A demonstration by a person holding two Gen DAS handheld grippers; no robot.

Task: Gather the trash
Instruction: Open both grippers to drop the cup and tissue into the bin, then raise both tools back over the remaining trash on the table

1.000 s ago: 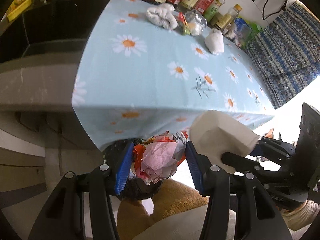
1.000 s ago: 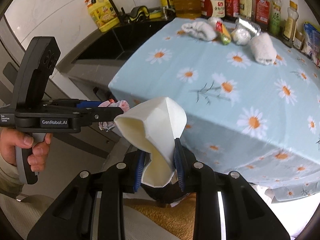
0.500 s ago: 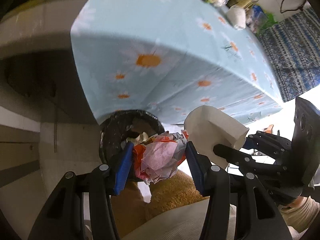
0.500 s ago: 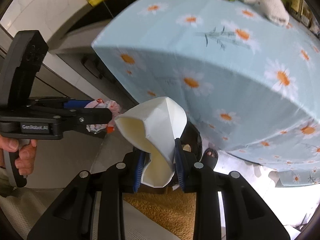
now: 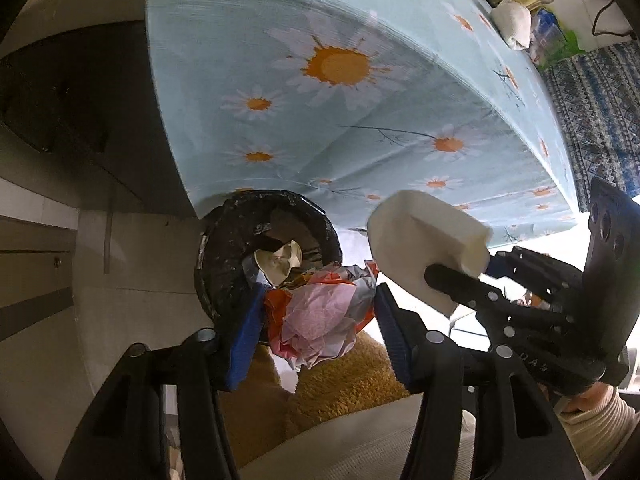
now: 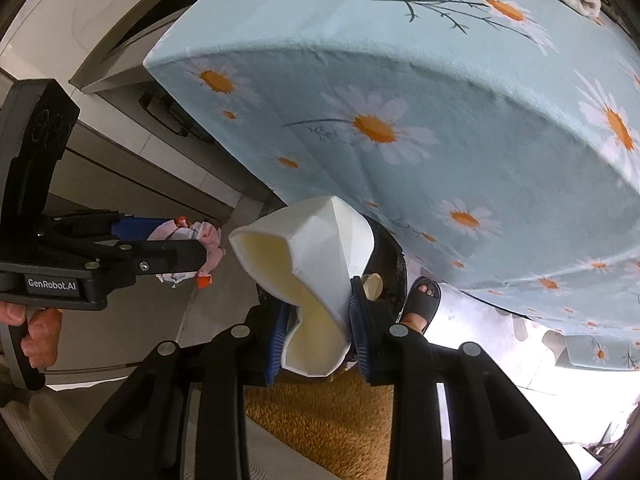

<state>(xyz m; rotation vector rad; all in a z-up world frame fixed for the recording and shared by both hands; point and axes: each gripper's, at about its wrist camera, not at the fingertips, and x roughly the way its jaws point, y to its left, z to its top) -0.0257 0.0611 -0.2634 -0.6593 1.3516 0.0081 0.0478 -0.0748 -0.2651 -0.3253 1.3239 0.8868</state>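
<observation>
My left gripper (image 5: 318, 318) is shut on a crumpled pink, orange and silver wrapper (image 5: 320, 316). It hangs just in front of the black-lined trash bin (image 5: 218, 256) under the table edge. My right gripper (image 6: 316, 330) is shut on a crushed white paper cup (image 6: 316, 256), held over the bin (image 6: 394, 276). The cup also shows in the left wrist view (image 5: 424, 248), to the right of the wrapper. The left gripper with the wrapper (image 6: 200, 248) shows in the right wrist view, left of the cup. The bin holds crumpled trash (image 5: 278, 262).
A table with a blue daisy cloth (image 5: 360, 100) overhangs the bin. A white cloth roll (image 5: 514, 24) and bottles stand at its far side. Cabinet fronts (image 6: 120, 168) are to the left. A sandalled foot (image 6: 422, 300) stands beside the bin.
Both grippers have dropped from above the table edge down towards the bin, with the wrapper and cup still held. The bin's opening has come into view.
</observation>
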